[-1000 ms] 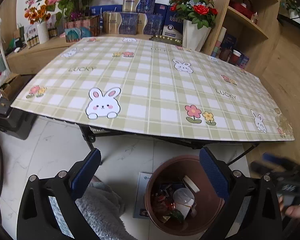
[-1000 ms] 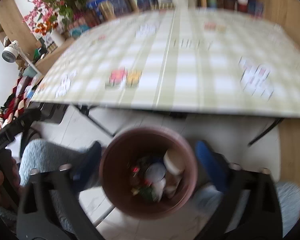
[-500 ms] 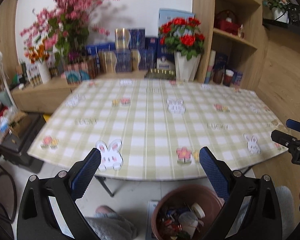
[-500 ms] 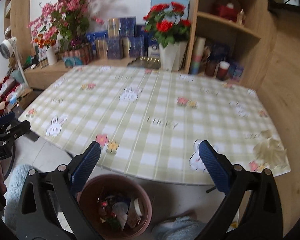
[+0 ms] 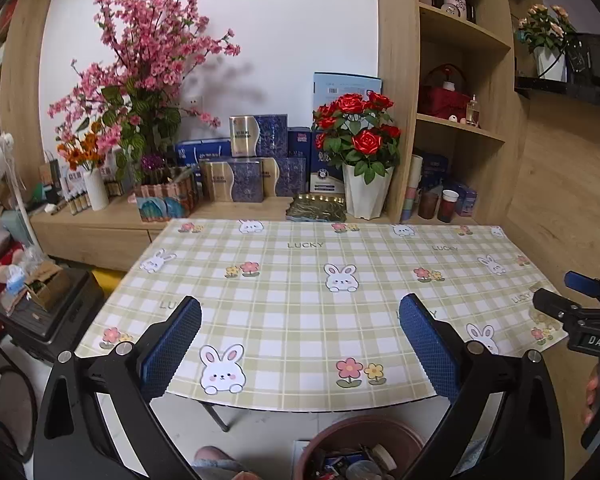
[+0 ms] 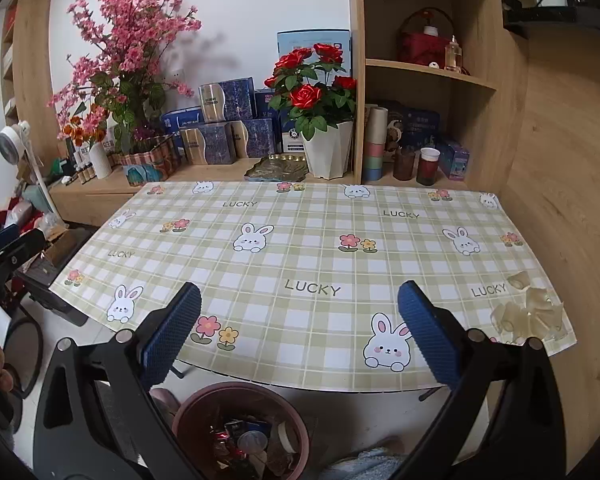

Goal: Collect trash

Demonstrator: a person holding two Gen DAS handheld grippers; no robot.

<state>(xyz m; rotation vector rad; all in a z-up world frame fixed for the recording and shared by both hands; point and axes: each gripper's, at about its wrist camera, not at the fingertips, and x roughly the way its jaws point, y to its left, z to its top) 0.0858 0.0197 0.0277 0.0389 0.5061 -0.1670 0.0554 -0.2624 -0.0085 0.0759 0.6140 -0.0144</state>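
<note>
A brown round bin (image 6: pixel 242 428) holding several pieces of trash stands on the floor under the table's near edge; its rim (image 5: pixel 364 428) shows at the bottom of the left wrist view. My left gripper (image 5: pixel 300 344) is open and empty, raised in front of the checked tablecloth (image 5: pixel 300 300). My right gripper (image 6: pixel 300 340) is also open and empty, above and beyond the bin. A crumpled clear wrapper (image 6: pixel 530 314) lies on the table's near right corner. The other gripper shows at each view's edge, right gripper (image 5: pixel 580 312) and left gripper (image 6: pixel 4 244).
Behind the table a low wooden cabinet (image 5: pixel 100 224) carries flower pots, a white rose pot (image 5: pixel 366 196) and blue boxes. Wooden shelves (image 6: pixel 424 68) with cups and jars rise at the right. A dark case with clutter (image 5: pixel 48 312) sits on the floor at left.
Both grippers rose and tilted up from over the bin to face the table and back wall. The bin slid to the bottom of both views. Both stayed open.
</note>
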